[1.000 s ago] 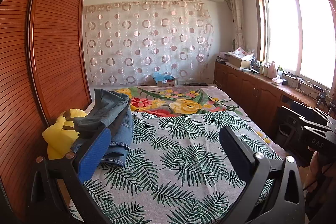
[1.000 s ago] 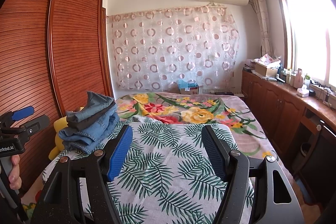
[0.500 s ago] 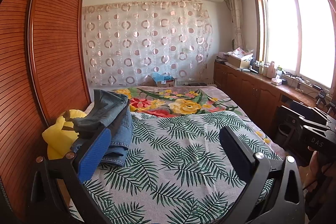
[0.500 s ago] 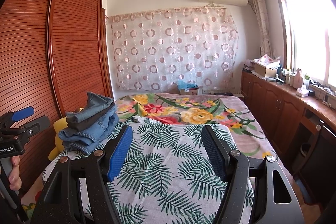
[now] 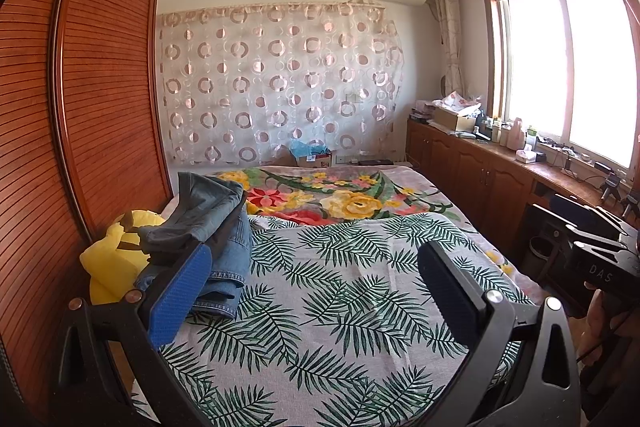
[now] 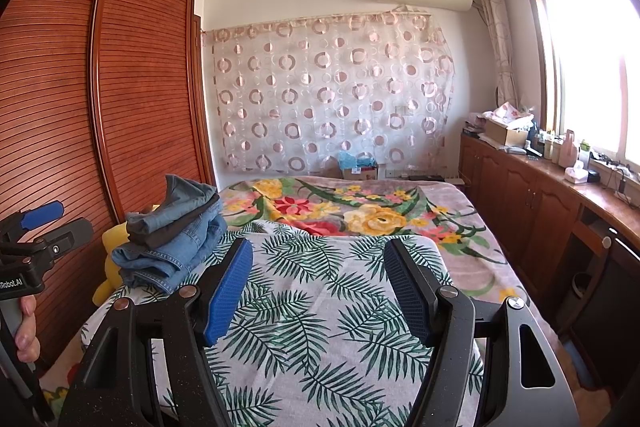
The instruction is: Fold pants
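A stack of folded denim pants (image 5: 216, 227) lies at the left edge of the bed; it also shows in the right wrist view (image 6: 176, 235). My left gripper (image 5: 316, 291) is open and empty, held above the palm-leaf bedspread (image 5: 340, 307), its left fingertip in line with the stack's near end. My right gripper (image 6: 320, 291) is open and empty above the same bedspread (image 6: 320, 339), to the right of the stack. Each gripper's body shows at the edge of the other's view.
A yellow plush toy (image 5: 108, 259) lies beside the pants against the wooden wardrobe (image 5: 80, 127). A floral blanket (image 5: 340, 195) covers the far half of the bed. Cabinets (image 5: 480, 179) with clutter run under the window at the right.
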Demonstrator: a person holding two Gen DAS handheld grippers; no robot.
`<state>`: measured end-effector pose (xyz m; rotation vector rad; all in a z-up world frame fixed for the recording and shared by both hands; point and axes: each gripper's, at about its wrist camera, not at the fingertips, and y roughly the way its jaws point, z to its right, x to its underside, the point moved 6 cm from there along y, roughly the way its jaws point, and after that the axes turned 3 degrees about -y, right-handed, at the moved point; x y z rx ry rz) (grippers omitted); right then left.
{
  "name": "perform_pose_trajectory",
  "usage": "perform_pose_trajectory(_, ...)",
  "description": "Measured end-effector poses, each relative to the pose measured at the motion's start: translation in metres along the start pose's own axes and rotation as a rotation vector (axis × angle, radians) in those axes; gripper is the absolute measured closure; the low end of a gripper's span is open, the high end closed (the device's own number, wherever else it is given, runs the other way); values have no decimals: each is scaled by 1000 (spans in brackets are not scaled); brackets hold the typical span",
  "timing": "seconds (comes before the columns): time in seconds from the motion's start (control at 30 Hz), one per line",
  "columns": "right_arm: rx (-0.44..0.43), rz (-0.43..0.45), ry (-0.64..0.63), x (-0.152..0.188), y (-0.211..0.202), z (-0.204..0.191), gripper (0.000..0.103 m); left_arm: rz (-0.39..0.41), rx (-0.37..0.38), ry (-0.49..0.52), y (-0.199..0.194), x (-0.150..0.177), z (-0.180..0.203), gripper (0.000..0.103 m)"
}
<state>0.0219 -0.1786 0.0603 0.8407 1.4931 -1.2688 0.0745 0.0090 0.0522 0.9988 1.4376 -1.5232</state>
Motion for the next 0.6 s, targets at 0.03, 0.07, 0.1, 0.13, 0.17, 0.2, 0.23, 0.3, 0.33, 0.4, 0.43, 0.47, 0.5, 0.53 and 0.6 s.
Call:
perform_pose_trajectory(0.03, 0, 1, 0, 0, 0, 0, 33, 0, -1, 0, 1, 0, 0, 0)
perform_pose_trajectory(0.07, 0, 1, 1, 0, 0, 0, 33, 0, 0, -1, 0, 0, 0, 0)
perform_pose_trajectory(0.1, 1, 3, 2, 0, 0, 0, 33, 0, 0, -1, 0, 0, 0, 0)
perform_pose_trajectory(0.13, 1, 3, 3, 1, 0, 0, 33, 0, 0, -1, 0, 0, 0, 0)
perform_pose_trajectory(0.17, 1, 2, 2, 1, 0, 1, 33, 0, 0, 0, 0, 0, 0, 0)
perform_pose_trajectory(0.2, 1, 3, 2, 1, 0, 1, 33, 0, 0, 0, 0, 0, 0, 0)
perform_pose_trajectory(0.23, 2, 3, 2, 1, 0, 1, 33, 1, 0, 0, 0, 0, 0, 0)
perform_pose_trajectory(0.3, 2, 0, 5, 1, 1, 1, 33, 0, 1, -1, 0, 0, 0, 0)
perform_pose_trajectory(0.33, 2, 0, 6, 2, 1, 1, 33, -1, 1, -1, 1, 0, 0, 0)
perform_pose_trajectory(0.4, 3, -2, 7, 2, 1, 2, 33, 0, 0, 0, 0, 1, 0, 0)
perform_pose_trajectory(0.43, 2, -3, 8, 2, 2, 2, 33, 0, 0, -1, 0, 0, 0, 0)
perform_pose_trajectory(0.47, 2, -4, 9, 2, 2, 2, 33, 0, 1, -1, 0, 1, 0, 0)
perform_pose_trajectory(0.5, 2, -4, 9, 3, 2, 1, 33, 1, 0, 0, 0, 1, 0, 0)
perform_pose_trajectory(0.53, 2, -4, 9, 3, 2, 1, 33, 1, 0, 0, 0, 0, 0, 0)
perform_pose_trajectory(0.6, 3, -4, 8, 3, 1, 1, 33, 0, 1, -1, 0, 1, 0, 0)
